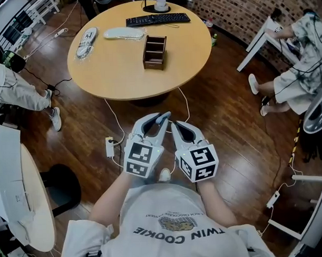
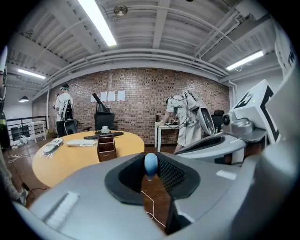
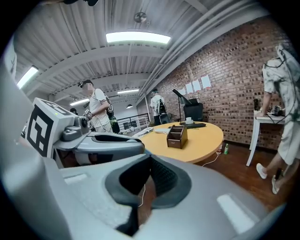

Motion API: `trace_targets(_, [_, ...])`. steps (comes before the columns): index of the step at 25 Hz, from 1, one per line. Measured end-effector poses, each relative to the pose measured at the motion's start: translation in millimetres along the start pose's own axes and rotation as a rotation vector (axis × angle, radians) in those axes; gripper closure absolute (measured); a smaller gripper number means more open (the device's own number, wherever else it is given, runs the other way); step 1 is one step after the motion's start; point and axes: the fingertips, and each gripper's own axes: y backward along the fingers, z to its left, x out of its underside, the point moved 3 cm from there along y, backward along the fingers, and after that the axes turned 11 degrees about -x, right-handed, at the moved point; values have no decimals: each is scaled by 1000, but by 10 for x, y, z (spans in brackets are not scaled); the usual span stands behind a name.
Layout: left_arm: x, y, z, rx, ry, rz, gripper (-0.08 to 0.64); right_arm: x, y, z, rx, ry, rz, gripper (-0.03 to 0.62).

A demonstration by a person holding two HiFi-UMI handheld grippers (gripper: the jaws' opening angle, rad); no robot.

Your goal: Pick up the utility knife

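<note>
Finds both grippers held close before the chest, over bare floor point(image 1: 229, 112), well apart from the round table point(image 1: 122, 79). Reads the left gripper point(image 1: 156, 118) as partly closed and pinching a small blue thing point(image 2: 151, 164) at the jaw tips, rounded, seen end-on, with floor showing below it. Cannot confirm from any view what that blue thing is; judges it possibly the knife's handle end, no more than that. Reads the right gripper point(image 1: 184, 127) as empty, jaws a narrow gap apart, with only floor and a white cable point(image 3: 142, 194) visible between the pads. Checks the table top: keyboard point(image 1: 157, 19), cup point(image 1: 160, 4), pale flat thing point(image 1: 124, 33), wrapped thing point(image 1: 87, 41) near the left edge, wooden box point(image 1: 154, 52) towards the middle. Locates no knife lying there or on the floor. Places the knife, therefore, either in the left jaws as the blue thing or out of view; cannot tell which. Judges progress accordingly: with the blue thing taken as the knife, grasp and lift done, and nothing left but a firm hold; otherwise search, approach and grasp all left to do, most readily with the free right gripper. Flags the present hold as shallow, at the tips only, hence liable to slip.
</note>
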Motion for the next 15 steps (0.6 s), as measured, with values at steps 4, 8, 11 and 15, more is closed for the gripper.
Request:
trace_targets(4, [18, 229, -23, -22, 5, -1, 483, 22, 68, 175, -19, 0, -10, 592])
trace_targets(8, [53, 479, 1, -55, 5, -7, 483, 71, 91, 354, -29, -1, -11, 592])
trace_targets(11, [108, 690, 49, -71, 10, -7, 483, 136, 89, 516, -29, -4, -4, 592])
trace_targets(15, [202, 1003, 144, -78, 27, -9, 483, 214, 89, 811, -33, -25, -3, 592])
